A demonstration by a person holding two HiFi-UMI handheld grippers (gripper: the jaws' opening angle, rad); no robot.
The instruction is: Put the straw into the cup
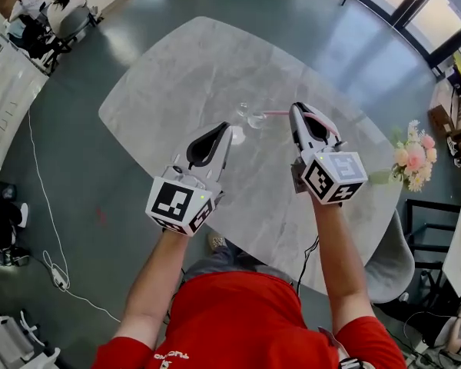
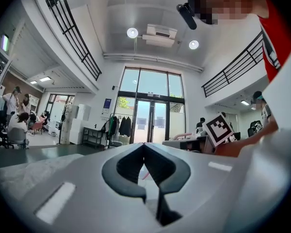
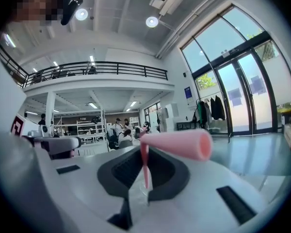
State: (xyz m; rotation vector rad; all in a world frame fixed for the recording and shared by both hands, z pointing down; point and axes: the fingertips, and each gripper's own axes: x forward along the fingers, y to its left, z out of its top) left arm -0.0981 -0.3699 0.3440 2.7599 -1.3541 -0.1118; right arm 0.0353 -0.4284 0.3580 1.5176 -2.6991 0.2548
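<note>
Print on red shirt (image 1: 238, 314) is illegible; right tongs (image 3: 141, 143) clench pink straw (image 3: 177, 144), left tongs (image 2: 144, 145) closed, empty.

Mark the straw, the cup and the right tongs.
straw (image 3: 177, 146): right gripper view, wide pink end.
cup (image 1: 255, 119): head view, clear rim.
right tongs (image 1: 296, 110): head view, between the fingertips.

Grey marble table (image 1: 177, 75), pink flower bouquet (image 1: 415, 156) near its edge, seated people (image 1: 50, 10) far off
</note>
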